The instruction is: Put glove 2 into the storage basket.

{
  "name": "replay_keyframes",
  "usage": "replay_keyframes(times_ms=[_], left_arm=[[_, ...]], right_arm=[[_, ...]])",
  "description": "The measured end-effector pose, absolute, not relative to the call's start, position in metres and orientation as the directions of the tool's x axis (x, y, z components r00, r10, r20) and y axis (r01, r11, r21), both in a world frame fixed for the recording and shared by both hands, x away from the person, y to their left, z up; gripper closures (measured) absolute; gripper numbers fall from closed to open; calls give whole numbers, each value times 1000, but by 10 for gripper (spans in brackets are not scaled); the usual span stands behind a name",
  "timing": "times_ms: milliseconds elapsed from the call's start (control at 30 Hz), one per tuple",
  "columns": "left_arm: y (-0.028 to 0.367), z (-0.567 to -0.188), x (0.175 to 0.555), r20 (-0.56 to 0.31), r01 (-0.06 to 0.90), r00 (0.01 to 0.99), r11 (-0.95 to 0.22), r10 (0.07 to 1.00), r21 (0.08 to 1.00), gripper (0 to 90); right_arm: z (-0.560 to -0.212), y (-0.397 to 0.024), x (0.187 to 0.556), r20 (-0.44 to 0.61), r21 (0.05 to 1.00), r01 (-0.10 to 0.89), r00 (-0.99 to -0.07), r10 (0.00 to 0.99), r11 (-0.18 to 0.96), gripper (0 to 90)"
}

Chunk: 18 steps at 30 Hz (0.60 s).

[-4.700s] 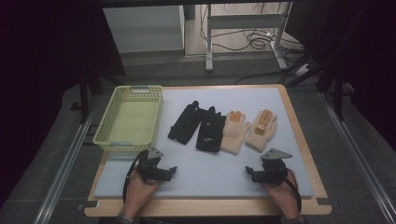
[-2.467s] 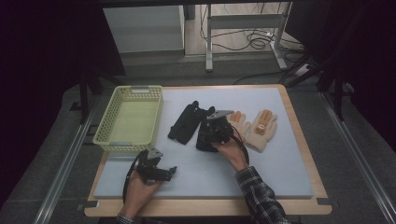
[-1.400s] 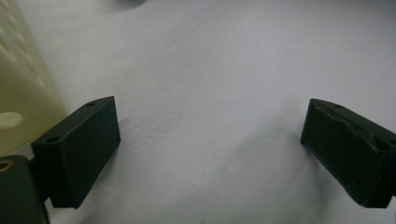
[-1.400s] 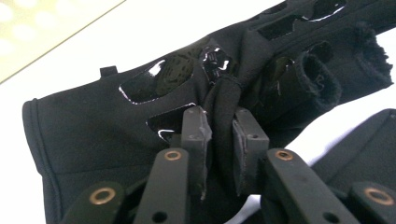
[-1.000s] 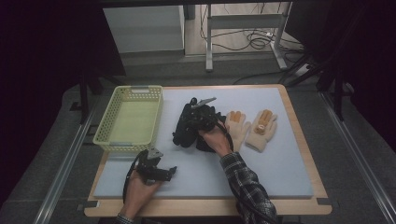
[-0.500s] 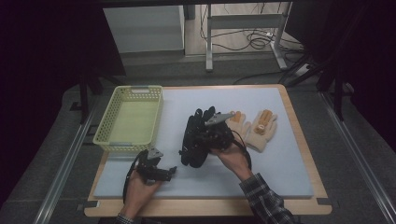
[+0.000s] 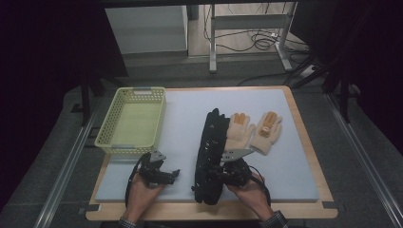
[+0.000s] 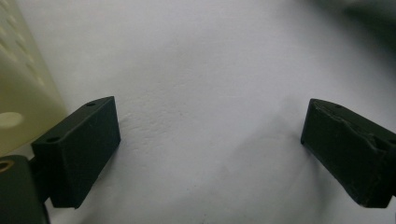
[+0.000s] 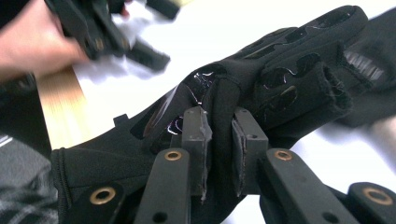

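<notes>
At the table's left, your yellow basket (image 7: pixel 130 121) sits with nothing in it, its wall cut off at the edge of the left gripper view (image 8: pixel 21 88). Just in front of it, your left gripper (image 7: pixel 164 176) rests low over the pale mat (image 7: pixel 180 123), jaws spread wide with only bare mat between them (image 8: pixel 210 140); your hand hides much of its body in the high view. Toward the middle, two black gloves (image 7: pixel 211 152) lie stacked in one long dark strip, running from the mat's middle down to its near edge, and where one ends and the other begins is hard to make out. Your right gripper (image 7: pixel 223 176) is clamped on a fold of black glove (image 9: pixel 224 126), the pads squeezing the fabric between them; in that gripper's view your other hand is a blur in the upper left corner. Farther right, two cream gloves (image 7: pixel 252 133) with orange fingertips lie flat side by side, the nearer one touching the black strip. Four gloves in all, one basket.
</notes>
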<state>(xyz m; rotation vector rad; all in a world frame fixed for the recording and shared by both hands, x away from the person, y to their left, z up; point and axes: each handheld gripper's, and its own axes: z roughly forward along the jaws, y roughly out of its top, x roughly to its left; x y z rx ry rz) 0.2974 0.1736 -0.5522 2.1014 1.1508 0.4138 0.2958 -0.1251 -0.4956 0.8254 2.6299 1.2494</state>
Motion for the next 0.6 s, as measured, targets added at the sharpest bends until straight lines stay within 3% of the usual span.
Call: replay_keyframes(times_ms=[67,133,267,433,600], left_arm=[[174,-552,297,-50,608,555,-364,830,705,51],[174,-552,297,-50,608,555,-364,830,705,51],[174,-552,297,-50,608,555,-364,830,705,51],[173,-552,297,-53,609,552,-359,832,707,51],[174,-552,298,-49,607,556,-366,830,705,51]], right_arm=[[-507,-125,295,119,730,431,-845,522,530,720],[-514,-124,296,109,721,432,-842,528,541,587],[-504,-127,303,124,757,426,-838,532,495,418],[-490,-131,324,82,775,412,-818,569,480,397],[-491,-130,359,27,755,426,-780,625,499,499]])
